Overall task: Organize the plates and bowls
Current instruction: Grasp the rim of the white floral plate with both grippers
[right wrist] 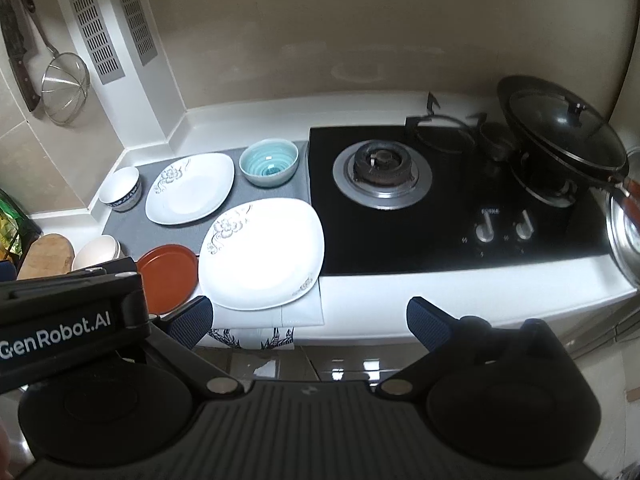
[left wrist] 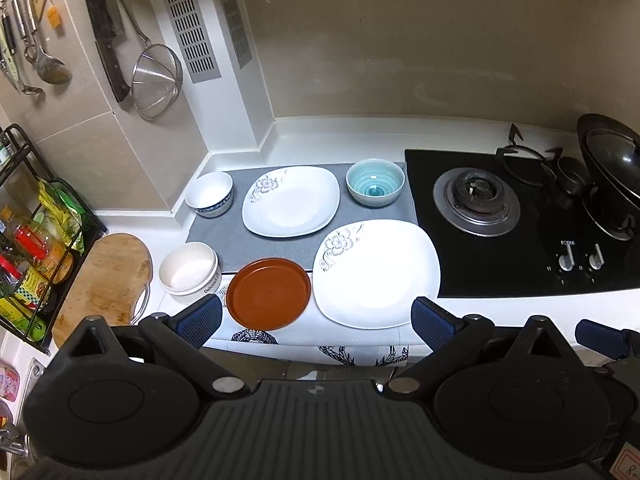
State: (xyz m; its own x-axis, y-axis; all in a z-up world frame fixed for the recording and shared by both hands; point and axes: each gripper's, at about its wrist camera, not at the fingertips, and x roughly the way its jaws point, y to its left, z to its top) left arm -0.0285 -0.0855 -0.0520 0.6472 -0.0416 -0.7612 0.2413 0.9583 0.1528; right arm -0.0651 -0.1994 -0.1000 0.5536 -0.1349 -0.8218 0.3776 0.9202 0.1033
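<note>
Left wrist: my left gripper (left wrist: pixel 316 322) spread wide, empty, hanging over brown plate (left wrist: pixel 269 293) | right gripper (right wrist: pixel 310 322) spread too, empty | two white plates (left wrist: pixel 291 201) (left wrist: pixel 376 273), teal bowl (left wrist: pixel 375 187) on counter beside stove (left wrist: pixel 520 220).

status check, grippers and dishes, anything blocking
Left hand-held gripper open, empty. Right hand-held gripper open, empty. Two white plates, brown plate, three bowls unstacked on counter. Nothing blocking.
</note>
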